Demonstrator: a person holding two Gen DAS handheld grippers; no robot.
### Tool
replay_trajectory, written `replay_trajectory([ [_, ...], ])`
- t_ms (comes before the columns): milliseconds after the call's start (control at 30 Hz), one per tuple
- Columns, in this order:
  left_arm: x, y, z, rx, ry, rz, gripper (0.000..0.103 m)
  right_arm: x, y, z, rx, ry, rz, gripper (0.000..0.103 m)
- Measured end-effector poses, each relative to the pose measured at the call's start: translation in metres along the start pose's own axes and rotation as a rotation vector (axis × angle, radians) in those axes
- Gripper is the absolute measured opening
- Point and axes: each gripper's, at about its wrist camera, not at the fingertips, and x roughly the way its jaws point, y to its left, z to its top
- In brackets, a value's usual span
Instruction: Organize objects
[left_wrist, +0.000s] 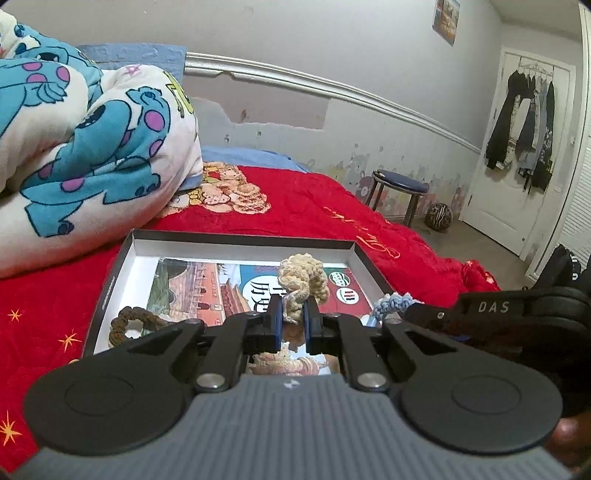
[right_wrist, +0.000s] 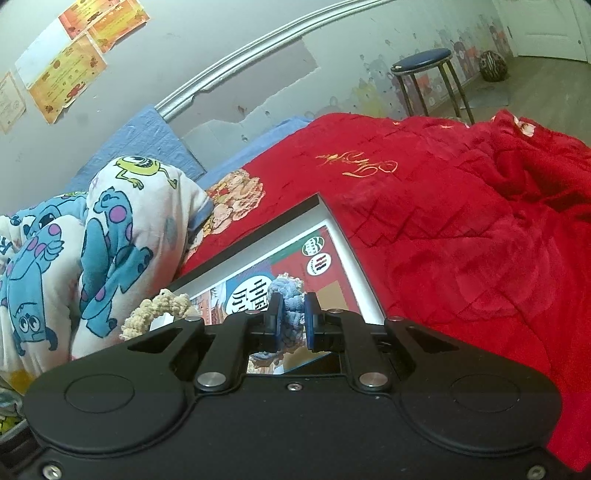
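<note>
A red bedspread (left_wrist: 332, 206) fills the middle and right of the left wrist view, with a cartoon-print blanket (left_wrist: 85, 140) heaped at the upper left. On the bedspread, at centre frame, lies a shallow open box (left_wrist: 236, 242) with a dark rim and a printed sheet across its floor. A brown crocheted ring (left_wrist: 133, 321) rests inside the box at its lower left corner. The left gripper (left_wrist: 293, 321), low in the centre of its own view, is clenched on a cream crocheted scrunchie (left_wrist: 303, 277), whose bulk bunches up above the blue pads over the middle of the box. The right gripper (right_wrist: 293, 319), low centre in the right wrist view, is clamped on a pale blue crocheted scrunchie (right_wrist: 286, 291) near the box's right side; in the left wrist view its arm enters from the right edge. These yarn pieces look very light, soft and squashy, with a rough surface unlikely to slip, and nothing about them seems breakable. Being limp loops, they will probably sag and dangle, so pinching a thick fold of the band, as both grippers do now, seems the surest hold. On release they may cling to the pads.
</note>
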Motion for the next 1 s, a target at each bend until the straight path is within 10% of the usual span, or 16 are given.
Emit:
replay_trajectory([
  [1000,0.029,-0.004,-0.02,-0.047,0.11,0.038,0.016,0.016,0.006,-0.012,-0.094,0.018,-0.032,0.012],
])
